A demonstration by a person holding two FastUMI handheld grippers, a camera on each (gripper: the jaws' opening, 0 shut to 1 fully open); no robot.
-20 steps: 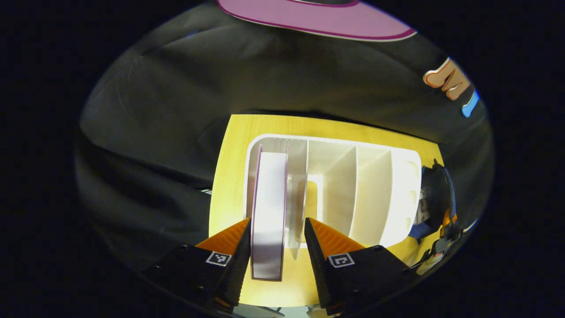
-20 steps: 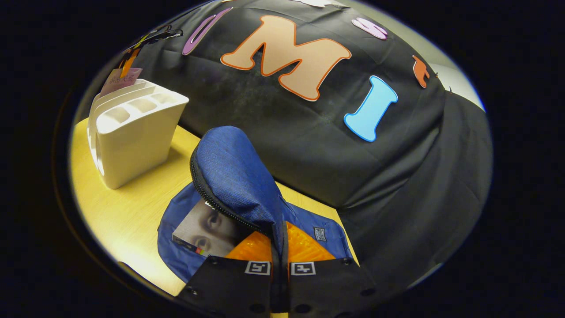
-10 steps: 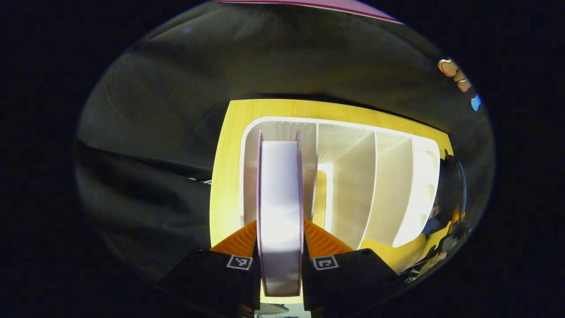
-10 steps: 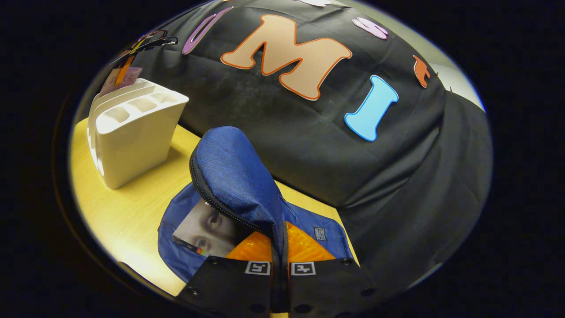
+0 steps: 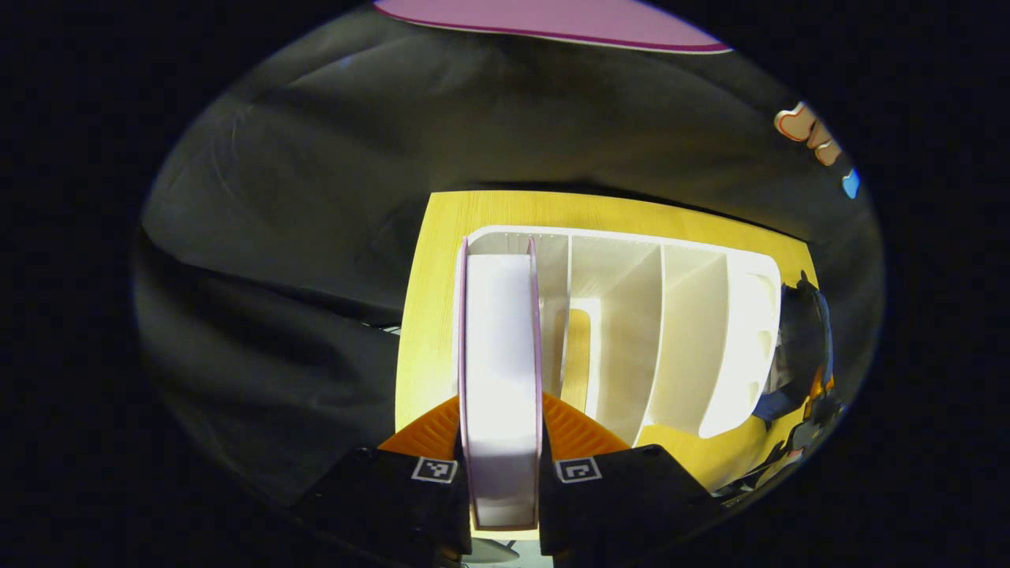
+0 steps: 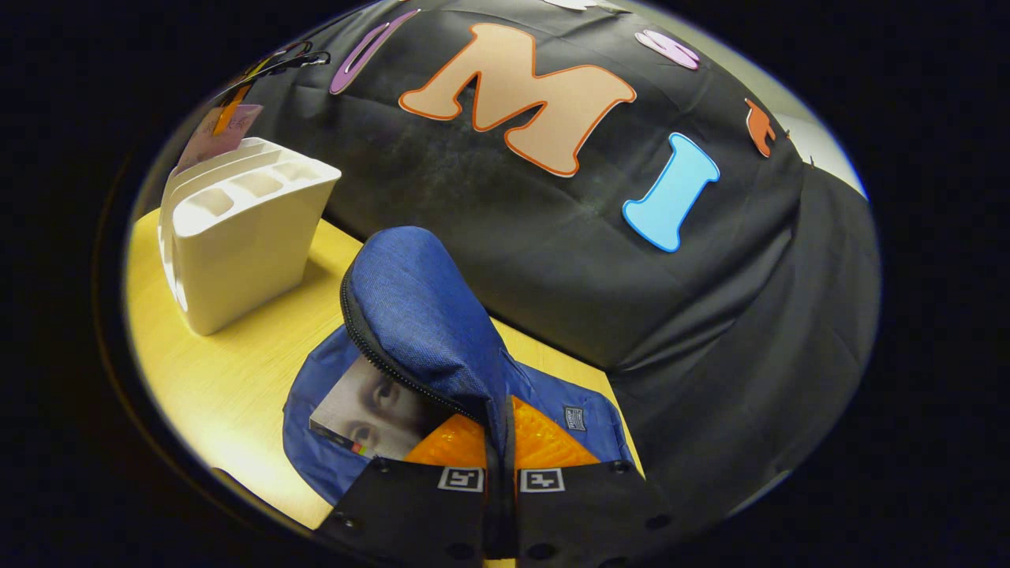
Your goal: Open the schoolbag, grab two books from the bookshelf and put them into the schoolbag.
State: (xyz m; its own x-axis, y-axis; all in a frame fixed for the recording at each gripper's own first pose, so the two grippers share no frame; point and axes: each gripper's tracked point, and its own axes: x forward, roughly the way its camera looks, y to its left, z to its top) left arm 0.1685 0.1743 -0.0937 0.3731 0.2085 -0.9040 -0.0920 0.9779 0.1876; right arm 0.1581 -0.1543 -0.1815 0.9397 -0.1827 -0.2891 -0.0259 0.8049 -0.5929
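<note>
schoolbag [image 6: 426, 315] lies on the yellow table [image 6: 229, 371], a blue one, at the near side of my right gripper view. its flap stands up, and the zipper [image 6: 379, 359] runs along the flap's edge. my right gripper [image 6: 502, 442] is closed on this flap: both fingers press the blue fabric between them, low in the middle of the view. under the raised flap one book with a picture cover [image 6: 371, 410] lies already inside the bag, partly hidden by the fabric.

white bookshelf [image 6: 237, 229] stands on the table to the far left of the bag, well apart from it. in the same view a pink book rises a little above the shelf's far end, with a gripper above it, but this part is small and i cannot tell the details.

in my left gripper view i look down into the bookshelf [image 5: 671, 315] from above. its dividers make several slots. the pink-edged book [image 5: 499, 371] stands upright in the leftmost slot, its white page edge facing me. my left gripper [image 5: 500, 430] pinches this book, one finger on each cover, and the jaws are only as wide as the book is thick. the table [image 5: 430, 315] shows at the left of the shelf. the other slots hold no books that i can see.
</note>
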